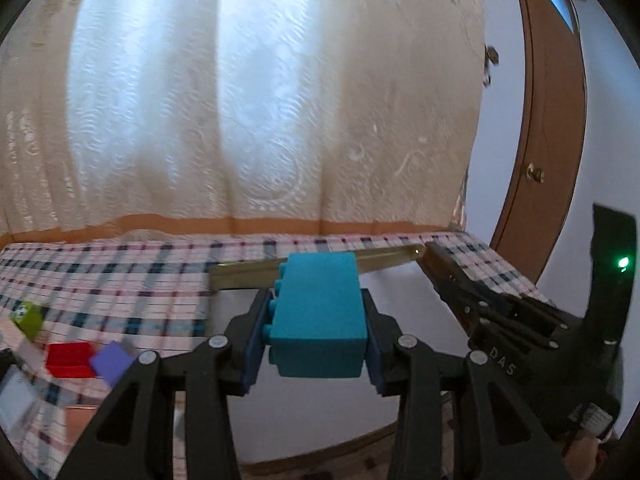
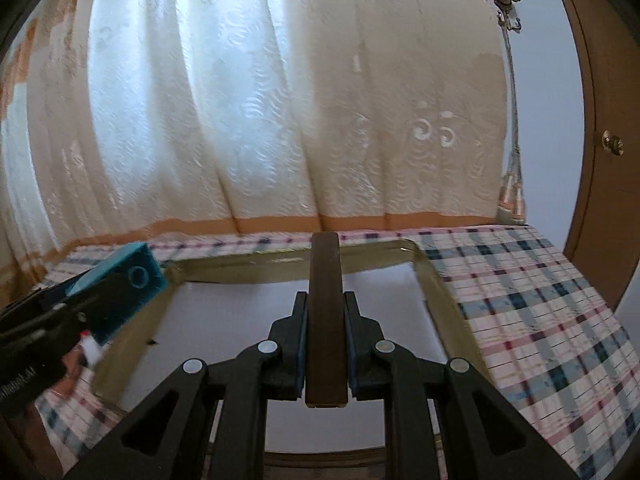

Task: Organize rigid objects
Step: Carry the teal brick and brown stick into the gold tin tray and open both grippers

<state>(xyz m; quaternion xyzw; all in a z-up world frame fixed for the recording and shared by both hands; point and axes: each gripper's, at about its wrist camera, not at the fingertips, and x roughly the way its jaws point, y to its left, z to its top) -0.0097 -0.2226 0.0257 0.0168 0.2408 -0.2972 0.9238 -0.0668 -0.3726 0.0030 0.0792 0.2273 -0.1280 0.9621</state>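
Observation:
My left gripper (image 1: 316,316) is shut on a teal toy brick (image 1: 320,312) and holds it above the white-lined metal tray (image 1: 248,274). My right gripper (image 2: 326,340) is shut on a dark brown wooden block (image 2: 325,312) and holds it over the same tray (image 2: 440,292). In the right wrist view the left gripper (image 2: 100,304) with the teal brick (image 2: 124,280) is over the tray's left rim. In the left wrist view the right gripper (image 1: 436,258) comes in from the right, over the tray's far right corner.
The tray sits on a plaid tablecloth (image 2: 540,300). To the left on the cloth lie a red block (image 1: 68,358), a purple block (image 1: 112,362) and a green block (image 1: 28,318). A cream curtain (image 2: 280,100) hangs behind. A brown door (image 2: 600,160) stands at right.

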